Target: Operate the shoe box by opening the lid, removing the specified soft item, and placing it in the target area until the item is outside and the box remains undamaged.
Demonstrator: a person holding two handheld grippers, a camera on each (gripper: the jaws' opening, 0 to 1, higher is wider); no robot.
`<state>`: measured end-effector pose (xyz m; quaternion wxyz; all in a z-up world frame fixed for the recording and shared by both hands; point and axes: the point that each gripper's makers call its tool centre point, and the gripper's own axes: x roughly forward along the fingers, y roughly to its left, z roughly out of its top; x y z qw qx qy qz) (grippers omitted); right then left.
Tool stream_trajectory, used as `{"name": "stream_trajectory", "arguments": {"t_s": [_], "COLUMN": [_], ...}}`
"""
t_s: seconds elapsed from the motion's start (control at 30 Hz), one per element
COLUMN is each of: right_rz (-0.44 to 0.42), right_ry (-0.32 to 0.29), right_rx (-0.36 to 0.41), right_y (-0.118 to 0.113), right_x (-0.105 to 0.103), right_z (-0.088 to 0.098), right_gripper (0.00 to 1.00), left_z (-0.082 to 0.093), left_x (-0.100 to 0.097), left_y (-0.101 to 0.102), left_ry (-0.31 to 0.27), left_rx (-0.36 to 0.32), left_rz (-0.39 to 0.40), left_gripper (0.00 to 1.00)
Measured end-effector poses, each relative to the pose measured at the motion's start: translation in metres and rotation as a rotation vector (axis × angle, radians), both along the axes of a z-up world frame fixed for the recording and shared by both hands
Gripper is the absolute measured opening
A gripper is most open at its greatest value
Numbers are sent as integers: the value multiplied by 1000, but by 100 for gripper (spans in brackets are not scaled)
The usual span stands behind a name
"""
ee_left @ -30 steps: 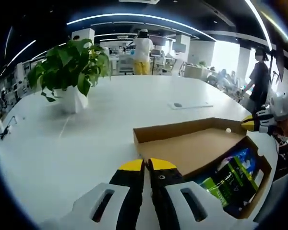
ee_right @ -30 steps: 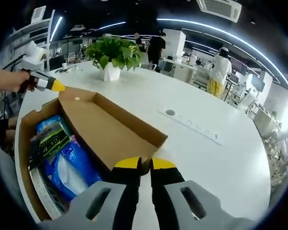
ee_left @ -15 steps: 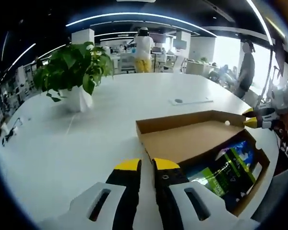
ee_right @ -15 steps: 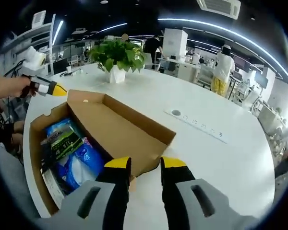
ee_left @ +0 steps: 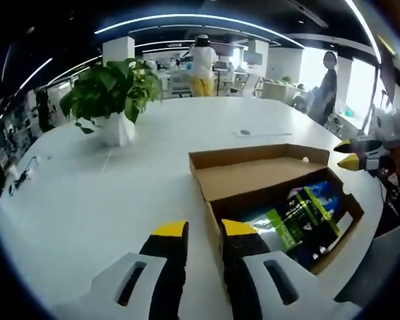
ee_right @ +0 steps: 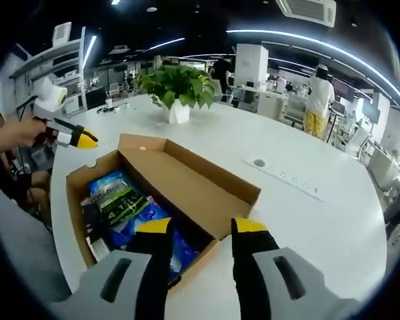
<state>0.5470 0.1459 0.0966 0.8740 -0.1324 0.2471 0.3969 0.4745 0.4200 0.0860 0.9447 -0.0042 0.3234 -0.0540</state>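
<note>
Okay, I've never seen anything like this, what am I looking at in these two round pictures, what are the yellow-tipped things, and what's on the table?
No robot here: a person carries a hand-held gripper in each hand, and a fisheye camera rides on each one, looking out along its two jaws. The left gripper view shows the left hand-held gripper at the bottom; the right gripper view shows the right hand-held gripper. Both have their yellow-tipped jaws apart and hold nothing.

On the white table sits a cardboard shoe box with its lid swung open. Inside lie soft packets, one green and black and one blue. Farther back stand a potted plant and a flat power strip. The yellow tip at each picture's edge is the other gripper.
</note>
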Motion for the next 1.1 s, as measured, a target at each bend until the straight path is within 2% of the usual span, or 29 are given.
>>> {"name": "stream_trajectory", "arguments": {"t_s": [0.47, 0.67, 0.8, 1.1], "right_rz": [81, 117, 136, 175], "right_ry": [33, 51, 75, 142], "right_rx": [18, 28, 36, 17], "right_y": [19, 33, 42, 55], "right_x": [-33, -45, -51, -71], "right_z": [4, 2, -2, -20], "right_gripper": [33, 33, 32, 28], "left_z": [1, -2, -3, -16], "left_x": [-43, -54, -59, -64], "left_y": [1, -2, -10, -23], "left_ry": [19, 35, 40, 66], "left_rx": [5, 2, -24, -42], "left_rz": [24, 30, 28, 18], "left_gripper": [19, 18, 18, 16]}}
